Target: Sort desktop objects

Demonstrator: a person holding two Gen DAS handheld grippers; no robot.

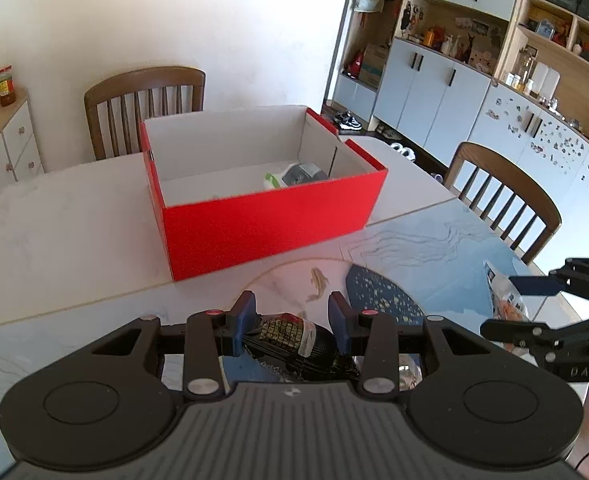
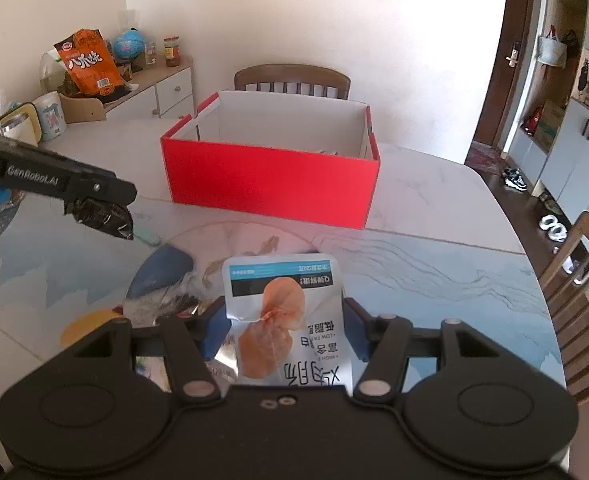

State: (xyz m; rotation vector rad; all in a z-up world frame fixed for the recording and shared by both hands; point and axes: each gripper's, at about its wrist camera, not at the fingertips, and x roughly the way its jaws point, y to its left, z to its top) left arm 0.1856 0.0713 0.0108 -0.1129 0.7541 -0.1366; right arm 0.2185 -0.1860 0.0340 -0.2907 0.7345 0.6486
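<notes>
Showing: two hand-held tongs above a bench with a red box.
Left tongs: clenched on a dark snack packet, which sits between the blue pads; in the right wrist view the packet hangs below the tongs, clear of the bench.
Right tongs: grasping a white chicken-breast pouch, printed side up, its top edge pointing toward the box.
Red box: open-topped, white inside, standing on the bench beyond both tongs; a white-and-green item and a grey item lie in its right part.
Bench surface: pale marble with a blue patterned mat under the tongs.
Surroundings: wooden chairs behind and beside the bench; an orange snack bag on a side cabinet.
</notes>
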